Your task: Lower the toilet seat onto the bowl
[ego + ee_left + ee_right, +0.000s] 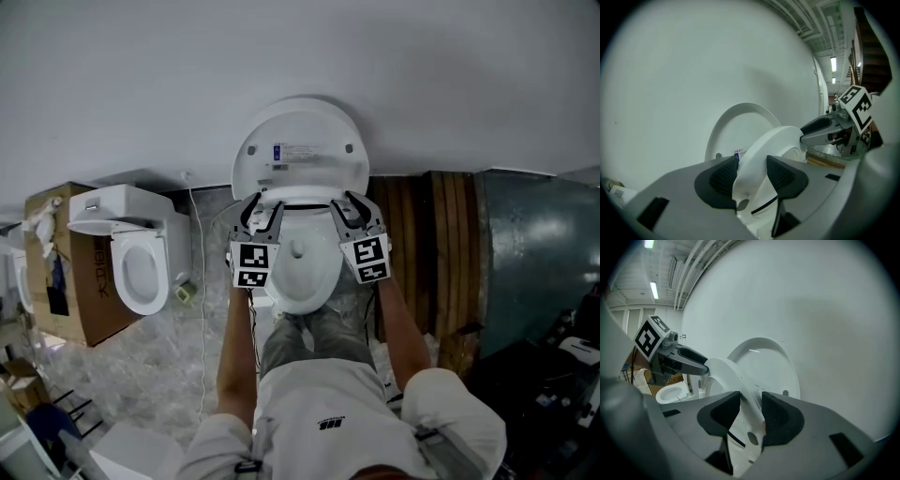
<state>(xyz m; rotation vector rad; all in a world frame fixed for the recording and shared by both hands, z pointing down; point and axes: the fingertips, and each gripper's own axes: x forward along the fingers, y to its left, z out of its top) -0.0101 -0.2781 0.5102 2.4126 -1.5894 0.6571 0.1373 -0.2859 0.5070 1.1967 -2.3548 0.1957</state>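
Gripping toilet seat (pixel 776 143) rim with left gripper (pixel 751 172) and right gripper (pixel 750 411), jaws pinched on its left and right sides for level lowering. Tilting midway between upright lid (pixel 300 141) and bowl (pixel 305 277), not yet down.

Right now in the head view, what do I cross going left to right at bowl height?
Brown cardboard box → second white toilet → left gripper → white toilet bowl → right gripper → brown wooden panel → grey-green metal panel.

Ceiling strip lights (pixel 654 289) give soft, even light; fisheye edges darken.
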